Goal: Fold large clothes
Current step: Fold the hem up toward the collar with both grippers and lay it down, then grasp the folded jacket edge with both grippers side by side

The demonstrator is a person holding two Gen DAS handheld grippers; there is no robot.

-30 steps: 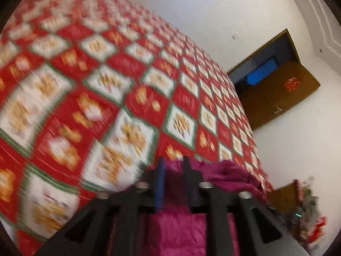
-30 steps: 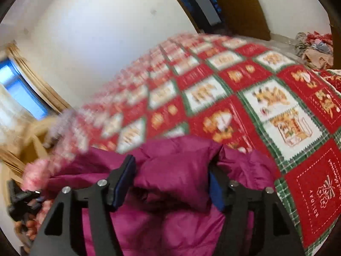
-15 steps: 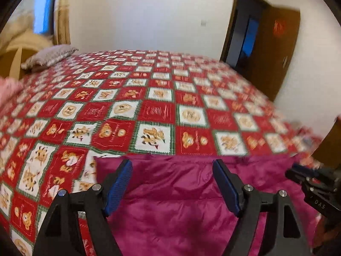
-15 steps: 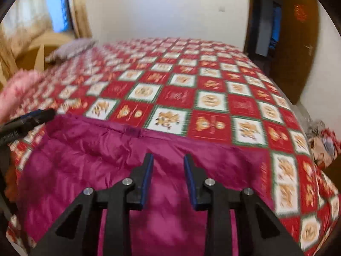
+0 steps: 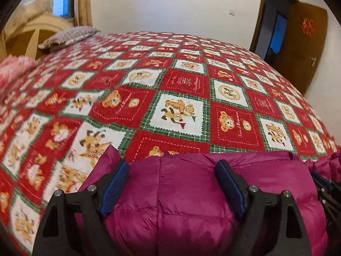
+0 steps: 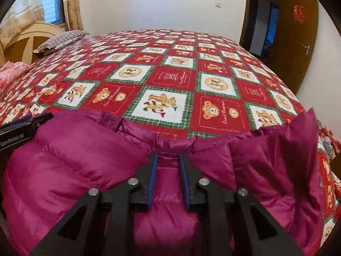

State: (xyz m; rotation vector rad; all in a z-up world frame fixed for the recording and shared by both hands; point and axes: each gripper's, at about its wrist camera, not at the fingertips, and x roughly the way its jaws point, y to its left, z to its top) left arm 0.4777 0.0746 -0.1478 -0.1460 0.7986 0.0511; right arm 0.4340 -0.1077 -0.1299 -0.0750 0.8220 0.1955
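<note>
A magenta puffy jacket (image 5: 187, 194) lies on the near edge of a bed covered by a red, white and green teddy-bear quilt (image 5: 181, 85). My left gripper (image 5: 171, 170) is open, its blue-padded jaws wide apart over the jacket's puffed fabric. In the right wrist view the jacket (image 6: 70, 160) spreads across the bottom, with a flap standing up at the right. My right gripper (image 6: 168, 160) has its jaws close together, pinching a fold of the jacket near its far edge. The left gripper's body (image 6: 19, 131) shows at the left edge there.
A striped pillow (image 6: 61, 39) and a beige headboard (image 6: 25, 40) are at the far left. Pink fabric (image 6: 10, 72) lies at the left edge. A brown door (image 6: 296, 36) stands open at the right. White wall behind the bed.
Both grippers have swung round to face level across the bed. The left gripper opened and let go of the jacket; the right gripper closed onto a fold. The jacket now lies spread flatter.
</note>
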